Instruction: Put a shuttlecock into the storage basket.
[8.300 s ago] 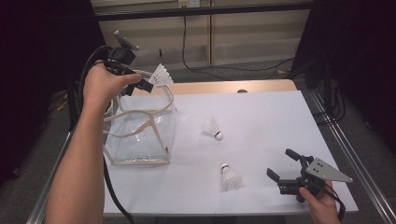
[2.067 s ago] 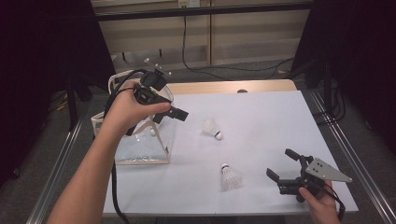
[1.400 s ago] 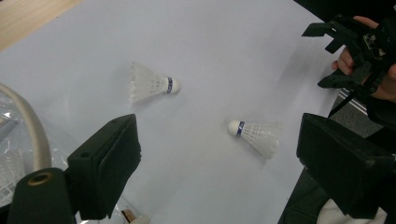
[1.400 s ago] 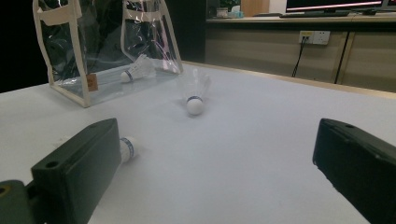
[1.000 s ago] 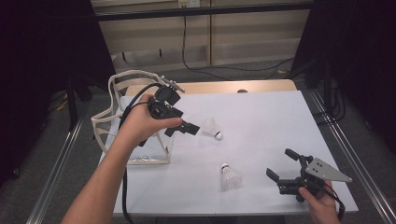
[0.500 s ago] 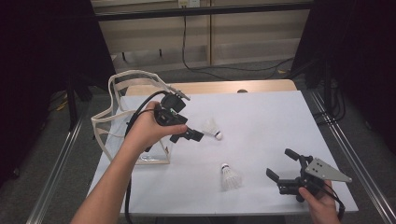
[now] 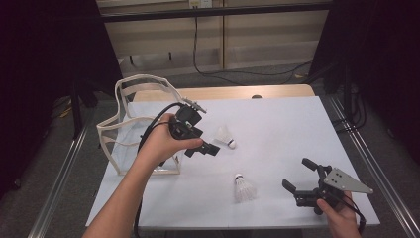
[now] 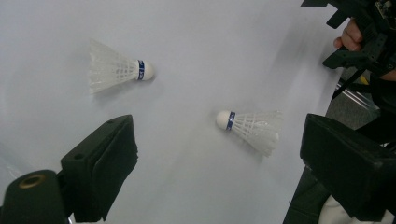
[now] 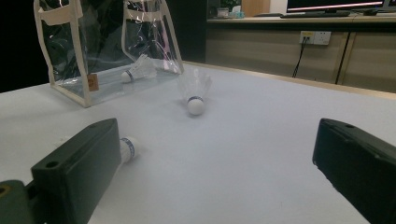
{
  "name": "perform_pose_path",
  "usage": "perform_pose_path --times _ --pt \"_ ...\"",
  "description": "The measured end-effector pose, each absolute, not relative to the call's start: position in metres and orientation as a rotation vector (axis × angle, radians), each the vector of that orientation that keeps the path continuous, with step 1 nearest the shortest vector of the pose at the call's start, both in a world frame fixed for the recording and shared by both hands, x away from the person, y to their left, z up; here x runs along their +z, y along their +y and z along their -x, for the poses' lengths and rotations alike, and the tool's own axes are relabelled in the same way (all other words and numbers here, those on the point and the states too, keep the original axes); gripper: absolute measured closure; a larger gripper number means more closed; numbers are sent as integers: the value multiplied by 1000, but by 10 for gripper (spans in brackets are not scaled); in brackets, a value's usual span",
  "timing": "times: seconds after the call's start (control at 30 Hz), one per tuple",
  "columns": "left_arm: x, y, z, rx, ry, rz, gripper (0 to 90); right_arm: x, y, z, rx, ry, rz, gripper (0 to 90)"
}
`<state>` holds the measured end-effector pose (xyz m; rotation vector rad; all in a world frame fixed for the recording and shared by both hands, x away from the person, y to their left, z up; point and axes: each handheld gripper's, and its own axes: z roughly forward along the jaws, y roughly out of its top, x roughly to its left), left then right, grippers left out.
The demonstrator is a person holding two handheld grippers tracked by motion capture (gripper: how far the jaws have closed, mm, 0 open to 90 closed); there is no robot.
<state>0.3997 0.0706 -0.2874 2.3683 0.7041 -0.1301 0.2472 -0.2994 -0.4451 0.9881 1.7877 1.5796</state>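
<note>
Two white shuttlecocks lie on the white table (image 7: 277,124). The far shuttlecock (image 7: 225,136) (image 8: 116,72) (image 9: 195,88) is just right of my left gripper (image 7: 205,144) (image 8: 217,154), which hovers open and empty over the table. The near shuttlecock (image 7: 243,187) (image 8: 250,126) (image 9: 127,148) lies left of my right gripper (image 7: 295,172) (image 9: 215,154), partly behind its left jaw in the right gripper view. That gripper is open and empty near the front right edge. A third shuttlecock (image 9: 137,70) lies inside the clear bag (image 7: 133,129) (image 9: 93,46).
The clear bag with cream trim and handles stands upright at the table's left side, behind my left hand. Metal rails run along both table sides. The other hand and its gripper (image 8: 359,32) appear at the top right of the left gripper view.
My left gripper held a shuttlecock over the bag, then came away empty and moved right and down to the far shuttlecock. The right gripper has stayed still.
</note>
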Motion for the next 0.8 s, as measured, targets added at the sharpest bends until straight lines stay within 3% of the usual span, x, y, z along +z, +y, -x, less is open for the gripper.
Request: perform_pose_path --times 0.8 --pt "-311 67 -398 -153 715 -2383 96 -445 -299 -247 1579 1790 -991 6"
